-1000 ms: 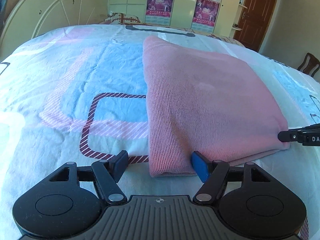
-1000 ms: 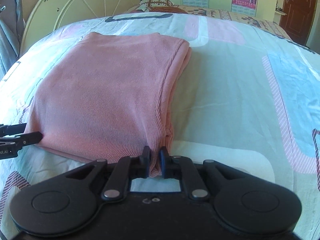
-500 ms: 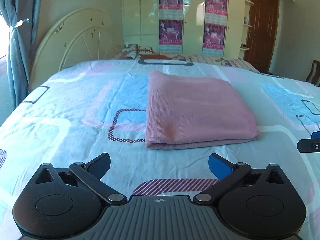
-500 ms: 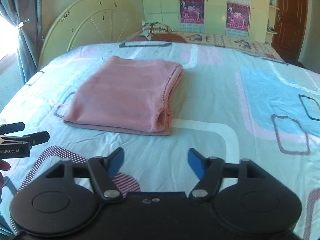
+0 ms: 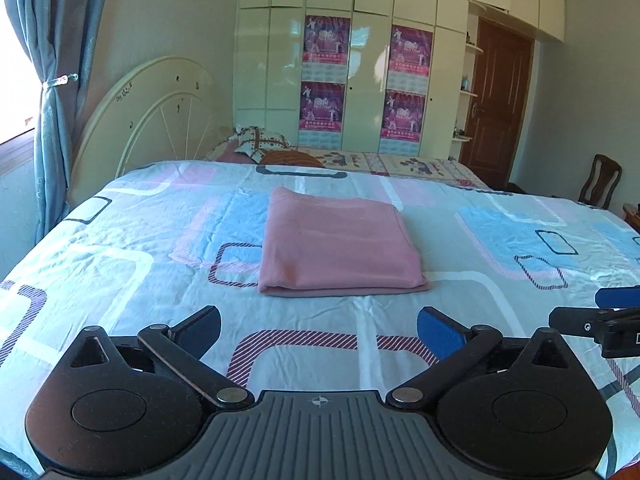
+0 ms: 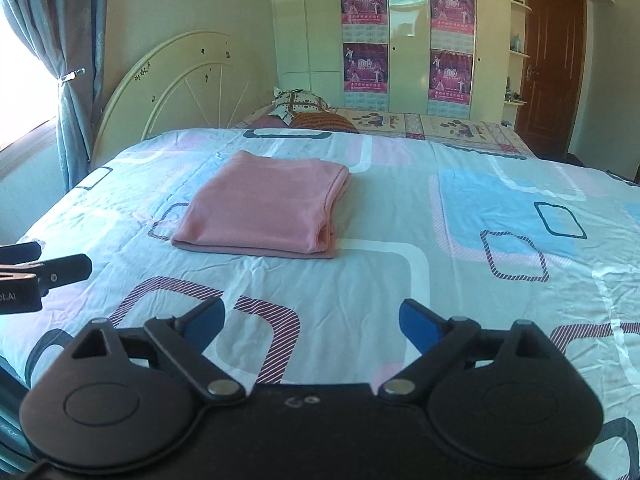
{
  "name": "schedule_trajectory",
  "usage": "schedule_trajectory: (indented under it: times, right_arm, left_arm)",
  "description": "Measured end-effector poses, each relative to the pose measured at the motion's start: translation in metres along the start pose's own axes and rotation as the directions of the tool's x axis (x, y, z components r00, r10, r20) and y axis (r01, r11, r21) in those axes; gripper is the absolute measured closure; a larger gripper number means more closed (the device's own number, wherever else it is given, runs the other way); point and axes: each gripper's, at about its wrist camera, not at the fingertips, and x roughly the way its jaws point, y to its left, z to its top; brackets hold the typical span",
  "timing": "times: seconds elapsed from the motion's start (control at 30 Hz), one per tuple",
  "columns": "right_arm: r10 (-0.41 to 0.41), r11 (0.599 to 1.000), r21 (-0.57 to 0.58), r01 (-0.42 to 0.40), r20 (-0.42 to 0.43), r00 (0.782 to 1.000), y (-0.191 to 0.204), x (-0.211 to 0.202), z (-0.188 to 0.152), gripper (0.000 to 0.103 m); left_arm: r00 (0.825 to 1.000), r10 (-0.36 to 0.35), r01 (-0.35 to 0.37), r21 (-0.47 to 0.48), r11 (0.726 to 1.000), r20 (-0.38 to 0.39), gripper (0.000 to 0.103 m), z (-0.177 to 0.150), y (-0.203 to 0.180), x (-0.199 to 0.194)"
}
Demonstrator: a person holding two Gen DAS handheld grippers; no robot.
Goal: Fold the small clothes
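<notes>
Both grippers, left [image 5: 319, 330] wide and empty, right [image 6: 312, 322] opening on nothing, face the soft, light folded pink knit [image 5: 338, 246] (pinch its layered edge)

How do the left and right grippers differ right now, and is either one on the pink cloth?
The left gripper has its jaws spread fully wide; the right gripper has its jaws a little narrower, opening. The left gripper faces the pink cloth's single folded edge; the right gripper faces its layered corner. Both are empty, off the cloth, above the bedsheet.

Blk grippers [image 5: 319, 330], blue pads [image 5: 438, 330], silver pivot screws; white lettering, illegible.
</notes>
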Motion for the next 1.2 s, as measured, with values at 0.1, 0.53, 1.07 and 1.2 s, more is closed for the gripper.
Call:
schedule_trajectory:
  times: [0.1,0.53,1.07,1.2]
  right_arm:
    - [-0.015,1.0,0.003,0.015,0.012,1.0,0.002,-0.013,0.0,0.009]
    - [-0.003,1.0,-0.001,0.003,0.097,0.995,0.009,-0.073,-0.013,0.008]
    - [-0.002,1.0,0.006,0.001,0.124,0.992,0.015,-0.085,-0.014,0.008]
    - [-0.005,1.0,0.005,0.005,0.129,0.992,0.018,-0.087,-0.013,0.008]
  left_arm:
    - [1.0,0.001,-0.001,0.002,1.0,0.031,0.0,-0.003,-0.007,-0.017]
    - [0.996,-0.002,0.001,0.009,1.0,0.084,0.0,-0.012,-0.03,-0.081]
    - [0.995,0.018,-0.018,-0.005,1.0,0.1,0.0,-0.015,-0.023,-0.092]
    - [0.994,0.016,-0.016,-0.005,1.0,0.105,0.0,-0.014,-0.024,-0.092]
